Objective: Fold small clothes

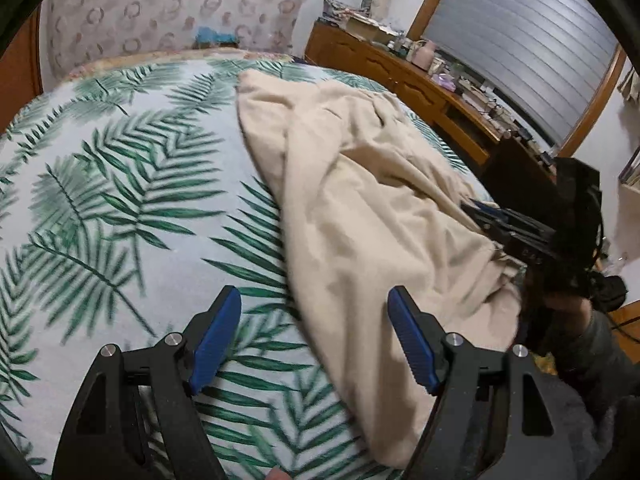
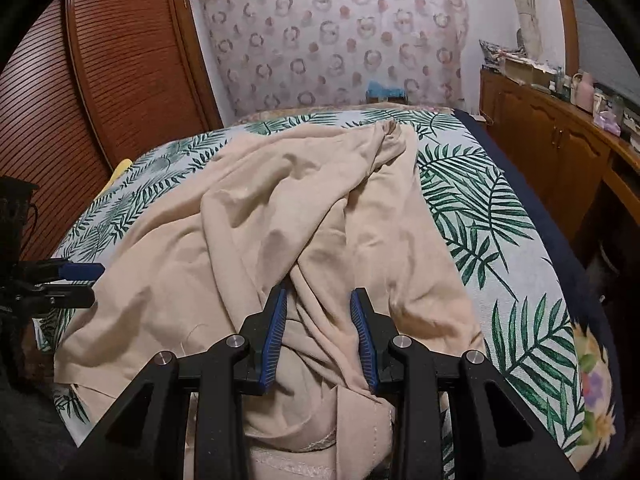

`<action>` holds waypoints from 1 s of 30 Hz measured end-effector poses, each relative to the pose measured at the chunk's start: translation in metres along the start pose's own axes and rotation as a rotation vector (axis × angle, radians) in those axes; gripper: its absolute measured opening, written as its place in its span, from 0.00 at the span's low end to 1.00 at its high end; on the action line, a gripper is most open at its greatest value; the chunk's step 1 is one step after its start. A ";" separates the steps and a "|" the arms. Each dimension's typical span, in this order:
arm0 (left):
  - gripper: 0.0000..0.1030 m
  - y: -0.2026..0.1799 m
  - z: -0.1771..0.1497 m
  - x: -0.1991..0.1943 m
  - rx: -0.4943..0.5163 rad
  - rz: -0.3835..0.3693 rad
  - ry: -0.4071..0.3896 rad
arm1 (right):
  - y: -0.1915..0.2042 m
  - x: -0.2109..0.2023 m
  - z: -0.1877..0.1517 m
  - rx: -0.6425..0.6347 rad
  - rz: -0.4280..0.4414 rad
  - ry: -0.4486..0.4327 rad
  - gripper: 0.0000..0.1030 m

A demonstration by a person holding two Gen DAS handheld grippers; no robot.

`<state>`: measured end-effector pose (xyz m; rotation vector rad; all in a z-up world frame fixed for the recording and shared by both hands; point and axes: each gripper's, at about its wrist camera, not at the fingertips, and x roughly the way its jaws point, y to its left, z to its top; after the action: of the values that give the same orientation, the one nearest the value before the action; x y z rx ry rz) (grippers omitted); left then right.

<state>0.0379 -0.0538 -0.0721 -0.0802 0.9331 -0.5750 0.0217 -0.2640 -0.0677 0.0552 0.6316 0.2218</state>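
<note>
While the beige garment (image 2: 304, 216) lies rumpled on the palm-leaf bedspread (image 1: 120, 184), nothing is folded yet.
Garment: spread lengthwise, near hem bunched up, likely gathered for a first fold.
Right gripper (image 2: 320, 300): jaws part-closed, pinching a ridge of cloth.
Left gripper (image 1: 314, 300): jaws wide apart, empty, hovering just beside the garment's edge.

Both views: dim, even indoor light, no hard shadows, no glare. Strong fisheye curvature; black vignette at the corners. Left wrist view: motion blur smears the palm-leaf bedsheet (image 1: 120, 200) and the beige garment (image 1: 360, 208); fingers (image 1: 216, 340) sharp. Right wrist view: sharper overall, soft shading in the garment's folds. Floral curtain (image 2: 340, 40) slightly soft.
</note>
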 end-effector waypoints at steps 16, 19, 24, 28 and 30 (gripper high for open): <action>0.74 0.008 -0.002 -0.003 0.020 0.082 -0.018 | -0.002 -0.022 0.002 -0.070 -0.065 0.101 0.34; 0.74 0.002 0.004 0.002 0.029 0.083 -0.016 | -0.005 -0.031 0.001 -0.062 -0.046 0.111 0.33; 0.74 -0.007 0.009 0.006 0.054 0.075 -0.023 | -0.008 -0.037 -0.001 -0.069 -0.035 0.147 0.33; 0.74 -0.011 0.009 0.010 0.064 0.070 -0.014 | -0.008 -0.051 -0.001 -0.070 -0.015 0.136 0.12; 0.74 -0.014 0.008 0.011 0.070 0.074 -0.006 | -0.011 -0.065 0.001 -0.071 -0.032 0.112 0.11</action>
<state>0.0432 -0.0723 -0.0718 0.0153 0.9056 -0.5382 -0.0261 -0.2895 -0.0304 -0.0362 0.7346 0.2175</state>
